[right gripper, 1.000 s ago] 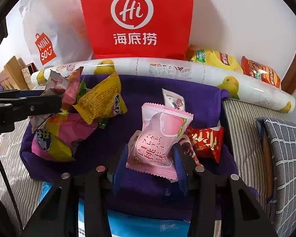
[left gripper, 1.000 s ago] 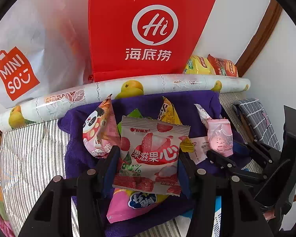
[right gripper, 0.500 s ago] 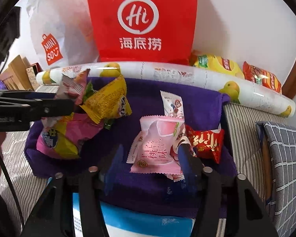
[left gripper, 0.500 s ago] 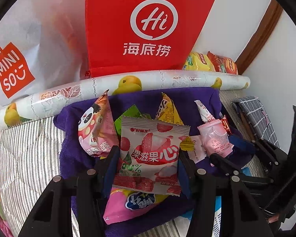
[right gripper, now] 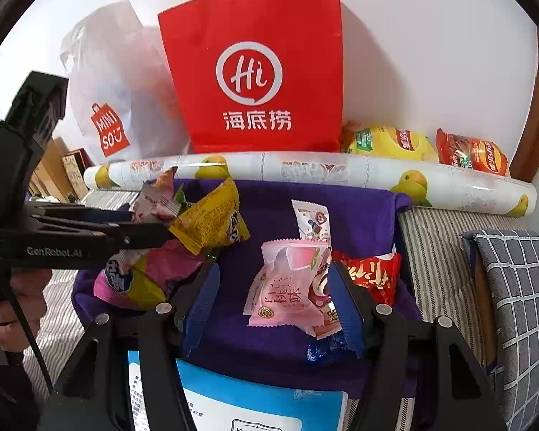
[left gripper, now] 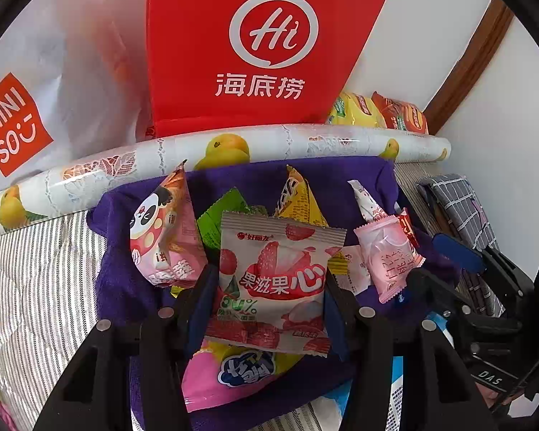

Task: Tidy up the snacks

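Note:
My left gripper (left gripper: 266,287) is shut on a lychee-print snack packet (left gripper: 275,280) and holds it above a pile of snacks on the purple cloth (left gripper: 255,179). It shows from the side in the right wrist view (right gripper: 151,230). My right gripper (right gripper: 275,309) is open. A pink peach packet (right gripper: 287,283) lies on the purple cloth (right gripper: 276,208) between its fingers, beside a red packet (right gripper: 372,274) and a white stick packet (right gripper: 311,217). The pink peach packet also shows in the left wrist view (left gripper: 390,256).
A red Hi paper bag (right gripper: 255,72) and a white Miniso bag (right gripper: 107,115) stand against the wall behind a rolled fruit-print sheet (right gripper: 305,172). Yellow (right gripper: 388,142) and red chip bags (right gripper: 472,152) lie behind it. A checked cushion (right gripper: 514,287) is at right.
My right gripper opened and let go of the pink peach packet, which now lies on the cloth. My left gripper keeps holding the lychee packet.

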`<state>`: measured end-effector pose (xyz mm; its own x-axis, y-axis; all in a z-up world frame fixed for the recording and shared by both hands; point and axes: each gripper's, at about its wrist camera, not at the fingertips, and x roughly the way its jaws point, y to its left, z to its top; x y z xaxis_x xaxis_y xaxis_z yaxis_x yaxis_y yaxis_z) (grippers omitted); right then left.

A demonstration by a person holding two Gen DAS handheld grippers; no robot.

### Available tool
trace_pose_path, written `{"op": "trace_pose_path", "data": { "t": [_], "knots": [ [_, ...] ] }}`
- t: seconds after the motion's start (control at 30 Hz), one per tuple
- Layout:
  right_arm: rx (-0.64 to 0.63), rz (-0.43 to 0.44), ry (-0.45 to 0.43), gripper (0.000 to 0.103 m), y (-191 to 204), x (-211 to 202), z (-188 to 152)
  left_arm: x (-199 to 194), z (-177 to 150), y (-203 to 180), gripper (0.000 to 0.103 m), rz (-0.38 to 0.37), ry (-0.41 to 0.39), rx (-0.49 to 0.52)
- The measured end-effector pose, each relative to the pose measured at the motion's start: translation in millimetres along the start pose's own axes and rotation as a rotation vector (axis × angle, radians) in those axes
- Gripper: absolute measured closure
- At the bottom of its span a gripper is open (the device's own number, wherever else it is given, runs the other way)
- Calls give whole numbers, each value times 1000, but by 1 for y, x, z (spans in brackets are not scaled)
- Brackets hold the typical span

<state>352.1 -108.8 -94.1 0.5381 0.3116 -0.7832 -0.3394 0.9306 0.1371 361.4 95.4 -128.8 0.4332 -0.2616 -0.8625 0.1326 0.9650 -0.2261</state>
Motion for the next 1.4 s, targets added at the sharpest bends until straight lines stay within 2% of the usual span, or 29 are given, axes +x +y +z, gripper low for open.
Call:
{"op": "trace_pose_path", "data": {
  "t": [0.37,0.47,0.57,0.73,1.0,1.1,1.17,1.23,1.33,1.4],
  "knots": [
    [43,47,-32,41,-6,-5,1,1,1,0,50,-17,3,-11],
    [43,38,-38,41,-7,-5,1,-3,2,1,45,-39,3,-27],
    [43,25,-40,40,-9,-5,0,-12,4,1,34,-54,-15,-39],
    [54,24,-53,39,-11,-8,1,-26,4,-6,30,-43,-51,-12],
    [85,-1,-52,37,-14,-17,3,-40,2,-15,29,-19,-71,-19],
    [98,-22,-47,36,-14,-29,0,-49,-2,-22,29,-7,-83,-8],
    [107,-55,-29,30,-15,-35,-2,-58,-11,-27,28,-3,-99,-21],
    [105,-97,10,28,-14,-39,-5,-61,-19,-31,24,-1,-97,-32],
    [123,-109,18,27,-15,-55,-11,-71,-34,-41,24,9,-91,-27],
    [131,-120,19,23,-14,-67,-16,-82,-45,-48,23,20,-101,-27]
  ]
}}
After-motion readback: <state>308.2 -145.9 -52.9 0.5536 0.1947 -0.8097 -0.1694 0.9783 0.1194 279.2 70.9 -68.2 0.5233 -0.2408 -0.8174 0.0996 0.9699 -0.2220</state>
